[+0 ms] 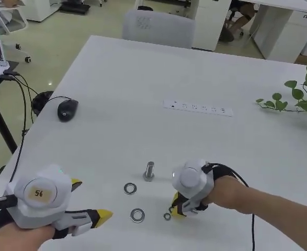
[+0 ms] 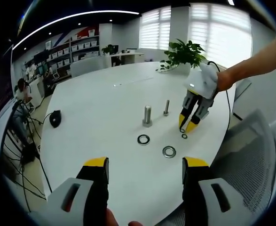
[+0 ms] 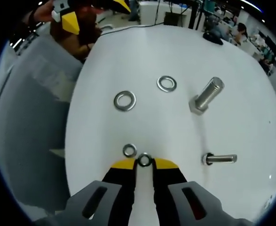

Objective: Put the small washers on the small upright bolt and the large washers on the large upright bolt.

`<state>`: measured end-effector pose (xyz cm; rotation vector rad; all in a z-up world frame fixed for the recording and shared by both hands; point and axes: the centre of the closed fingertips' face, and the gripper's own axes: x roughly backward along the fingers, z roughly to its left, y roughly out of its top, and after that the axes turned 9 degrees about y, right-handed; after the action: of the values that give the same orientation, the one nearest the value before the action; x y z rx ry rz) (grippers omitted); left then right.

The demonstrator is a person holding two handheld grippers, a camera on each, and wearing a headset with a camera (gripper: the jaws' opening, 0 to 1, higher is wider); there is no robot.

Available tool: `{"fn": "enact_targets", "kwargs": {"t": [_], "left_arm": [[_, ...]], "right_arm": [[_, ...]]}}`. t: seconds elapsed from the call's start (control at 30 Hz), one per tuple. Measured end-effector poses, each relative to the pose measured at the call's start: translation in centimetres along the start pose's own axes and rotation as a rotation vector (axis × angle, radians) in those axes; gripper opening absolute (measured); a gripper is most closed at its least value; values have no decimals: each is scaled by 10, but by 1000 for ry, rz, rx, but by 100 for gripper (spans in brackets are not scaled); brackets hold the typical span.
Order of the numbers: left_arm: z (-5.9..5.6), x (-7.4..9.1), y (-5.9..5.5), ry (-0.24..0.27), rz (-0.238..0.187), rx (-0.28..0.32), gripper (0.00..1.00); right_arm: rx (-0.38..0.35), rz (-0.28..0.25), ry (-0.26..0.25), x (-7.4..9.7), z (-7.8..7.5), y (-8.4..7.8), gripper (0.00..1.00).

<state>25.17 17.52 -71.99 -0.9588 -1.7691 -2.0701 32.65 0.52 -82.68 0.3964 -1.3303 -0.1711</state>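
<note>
The large upright bolt (image 1: 149,171) stands mid-table, with the small upright bolt (image 3: 220,159) close beside it. Two large washers (image 1: 130,188) (image 1: 137,215) lie flat in front of the big bolt. My right gripper (image 3: 144,164) is tipped down at the table, shut on a small washer (image 3: 140,160). Another small washer (image 3: 129,150) lies just beside its tips. My left gripper (image 2: 145,167) is held near the table's front edge, open and holding nothing. From there I see the right gripper (image 2: 190,125), the large bolt (image 2: 147,116) and the small bolt (image 2: 166,107).
A white power strip (image 1: 197,107) lies further back on the table. A black mouse (image 1: 67,110) sits near the left edge, with cables hanging off it. A leafy plant (image 1: 299,97) reaches in at the far right. A grey chair (image 1: 158,27) stands behind the table.
</note>
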Motion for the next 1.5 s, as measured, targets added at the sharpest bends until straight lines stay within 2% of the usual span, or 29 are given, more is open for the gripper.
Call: {"fn": "enact_targets", "kwargs": {"t": [0.23,0.6,0.77,1.03,1.33,1.5], "left_arm": [[1,1,-1,4,2,3,63],[-3,-2,2,-5,1,-1,62],[-4,-2,2,-7,3,-5,63],[-3,-1,2,-6,4,-5,63],[-2,0,0,-6,6,-5,63],[-3,-1,1,-6,1,-6,63]], "right_arm": [[-60,-21,1,4,-1,-5,14],[-194,-102,1,12,-4,-10,14],[-226,-117,-9,14,-6,-16,14],[-223,-111,-27,23,-8,-19,14],[-178,-98,-81,48,-25,-16,14],[-139,-88,-108,66,-36,-8,14]]}}
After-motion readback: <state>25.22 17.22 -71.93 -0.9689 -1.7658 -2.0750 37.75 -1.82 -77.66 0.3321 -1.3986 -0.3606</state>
